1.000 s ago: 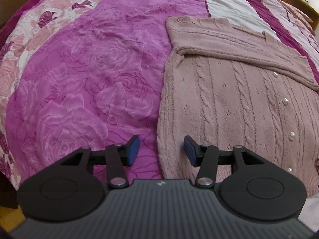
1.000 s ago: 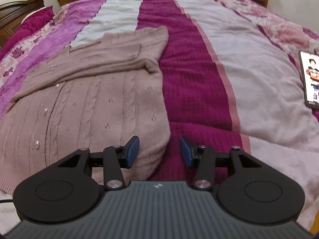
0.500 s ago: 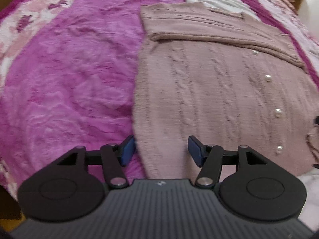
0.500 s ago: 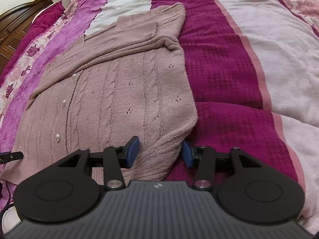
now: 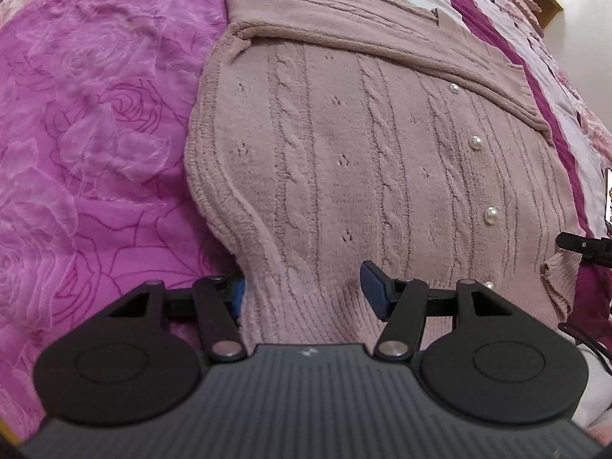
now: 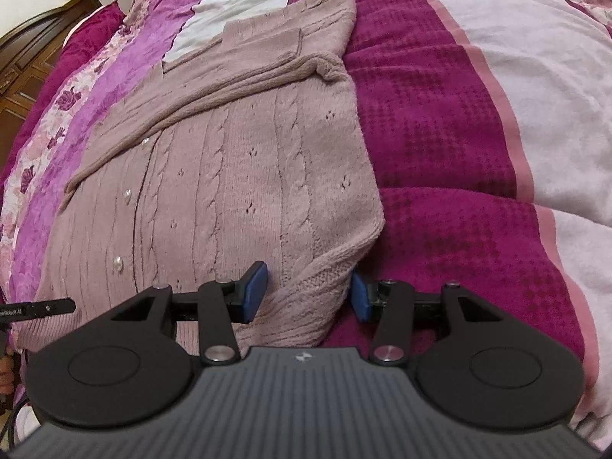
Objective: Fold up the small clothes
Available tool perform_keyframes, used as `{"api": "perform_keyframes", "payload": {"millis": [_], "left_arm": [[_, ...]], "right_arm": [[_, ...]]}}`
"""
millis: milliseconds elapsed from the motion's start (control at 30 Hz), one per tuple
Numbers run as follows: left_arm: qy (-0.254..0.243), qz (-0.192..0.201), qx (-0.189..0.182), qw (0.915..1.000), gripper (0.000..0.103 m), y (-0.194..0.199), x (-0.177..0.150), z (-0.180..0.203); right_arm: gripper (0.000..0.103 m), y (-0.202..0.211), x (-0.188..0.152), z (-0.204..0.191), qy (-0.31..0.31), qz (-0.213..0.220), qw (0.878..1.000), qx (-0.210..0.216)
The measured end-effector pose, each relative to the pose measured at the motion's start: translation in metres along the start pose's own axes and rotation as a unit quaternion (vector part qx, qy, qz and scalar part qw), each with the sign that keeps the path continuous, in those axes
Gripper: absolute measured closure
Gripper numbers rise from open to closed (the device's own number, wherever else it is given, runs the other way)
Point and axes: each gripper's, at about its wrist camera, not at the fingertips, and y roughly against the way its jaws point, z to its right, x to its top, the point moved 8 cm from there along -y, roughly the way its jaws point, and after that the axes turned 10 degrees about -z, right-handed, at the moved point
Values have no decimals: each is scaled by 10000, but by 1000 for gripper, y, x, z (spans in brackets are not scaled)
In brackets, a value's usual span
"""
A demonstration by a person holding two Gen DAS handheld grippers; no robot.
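Straddling cardigan hem: left gripper, right gripper, half-open.

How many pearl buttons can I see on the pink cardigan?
4 in the left wrist view, in a row down the cardigan: top, second, third, lowest near the hem. Others may be hidden.

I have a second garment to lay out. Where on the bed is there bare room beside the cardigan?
Bare bedspread left of the cardigan, and the maroon and pale stripes right of it. Its near hem is crowded by both grippers.
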Motion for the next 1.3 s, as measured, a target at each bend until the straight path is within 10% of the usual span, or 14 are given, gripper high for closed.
{"api": "perform_keyframes", "payload": {"millis": [367,500,667,1300], "left_arm": [[214,133,-68,9997,44,-6,4,1],[168,113,-149,9997,44,-9,4,3],[442,175,-243,9986,86,-8,3,-3],[947,1275,-1291,9788,95,53,22,2]], "right_arm": [[43,-13,-2,-9,362,-135,9993,-9],[69,-12,-2,-9,344,-119,9993,64],[85,-8,-2,-6,145,27,9991,388],[90,43,23,-13,-507,1461,9660,2072]]}}
